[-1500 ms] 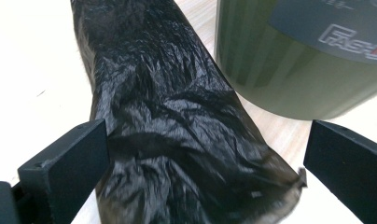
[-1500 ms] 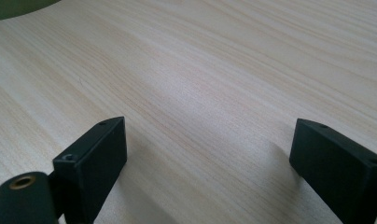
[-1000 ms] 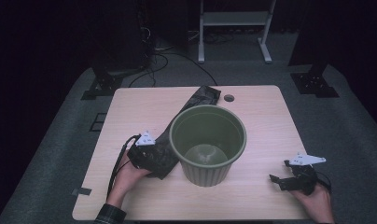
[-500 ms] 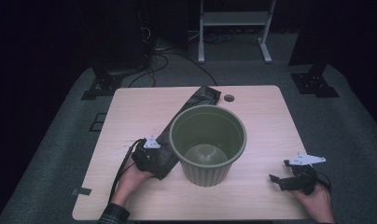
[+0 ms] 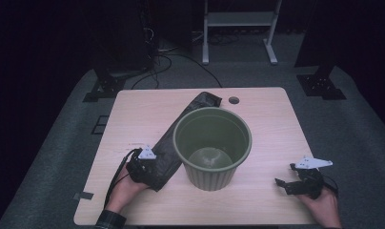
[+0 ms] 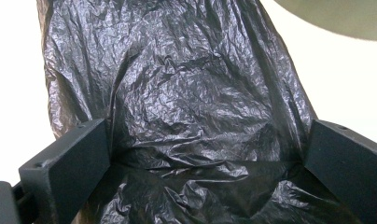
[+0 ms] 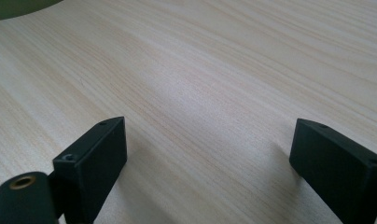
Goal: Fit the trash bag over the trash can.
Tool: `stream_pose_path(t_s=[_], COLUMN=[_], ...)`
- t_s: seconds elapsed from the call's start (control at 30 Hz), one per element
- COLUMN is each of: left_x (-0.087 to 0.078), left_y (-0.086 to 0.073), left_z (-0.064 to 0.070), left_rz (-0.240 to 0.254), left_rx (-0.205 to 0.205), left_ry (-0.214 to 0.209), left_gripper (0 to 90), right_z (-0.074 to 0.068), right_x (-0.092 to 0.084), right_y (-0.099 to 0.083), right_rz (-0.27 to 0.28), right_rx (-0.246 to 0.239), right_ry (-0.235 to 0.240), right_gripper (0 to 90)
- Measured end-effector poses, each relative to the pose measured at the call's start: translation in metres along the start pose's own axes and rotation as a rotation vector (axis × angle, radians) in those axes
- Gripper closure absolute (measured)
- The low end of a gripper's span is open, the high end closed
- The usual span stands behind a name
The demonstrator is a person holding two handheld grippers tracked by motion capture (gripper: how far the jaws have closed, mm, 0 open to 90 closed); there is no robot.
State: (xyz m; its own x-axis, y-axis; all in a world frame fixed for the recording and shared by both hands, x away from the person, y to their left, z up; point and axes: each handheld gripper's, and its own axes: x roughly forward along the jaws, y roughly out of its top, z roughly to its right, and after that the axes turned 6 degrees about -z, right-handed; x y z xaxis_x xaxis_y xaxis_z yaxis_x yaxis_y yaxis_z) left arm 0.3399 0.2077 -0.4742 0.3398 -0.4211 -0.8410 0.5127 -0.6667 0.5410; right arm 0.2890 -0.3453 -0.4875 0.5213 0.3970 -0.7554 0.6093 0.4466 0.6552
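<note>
Near the tabletop's (image 5: 133, 114) front left corner, the left hand-held gripper (image 5: 150, 169) sits at the near end of a crumpled black plastic bag (image 5: 181, 133) that lies flat in a long strip. The strip runs diagonally from that gripper up toward the back edge, ending close to a small round hole (image 5: 234, 100) in the tabletop. In the left gripper view the bag (image 6: 177, 102) lies between the two black jaws, which stand wide apart at either side of it; the plastic reaches both jaws, but whether they press on it cannot be told. Against the frame of a second ago, this gripper has shifted toward the front edge and a little toward the pot, and the bag's near end is now more bunched under it.

Just right of the bag, touching its long side, stands a ribbed olive-green plastic flowerpot (image 5: 213, 143), upright, at the middle of the tabletop, slightly nearer the front edge. It is where it was in the earlier frames.

Near the front right corner, the right hand-held gripper (image 5: 283, 183) rests low over bare wood, its jaws spread apart with nothing between them, pointing toward the pot. In the right gripper view the pale wood grain lies under the jaws. This gripper has kept its place and its opening.
</note>
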Motion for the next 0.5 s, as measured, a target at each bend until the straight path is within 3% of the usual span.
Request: stream_pose_path(t_s=[0.5], left_x=[-0.019], left_y=[-0.029], left_z=[0.010], left_rz=[-0.010], left_rx=[-0.002], left_ry=[0.003], left_gripper=[0.0], right_z=[0.001], right_x=[0.001], right_y=[0.001], right_rz=[0.000], right_rx=[-0.006], right_ry=[0.002], right_gripper=[9.7])
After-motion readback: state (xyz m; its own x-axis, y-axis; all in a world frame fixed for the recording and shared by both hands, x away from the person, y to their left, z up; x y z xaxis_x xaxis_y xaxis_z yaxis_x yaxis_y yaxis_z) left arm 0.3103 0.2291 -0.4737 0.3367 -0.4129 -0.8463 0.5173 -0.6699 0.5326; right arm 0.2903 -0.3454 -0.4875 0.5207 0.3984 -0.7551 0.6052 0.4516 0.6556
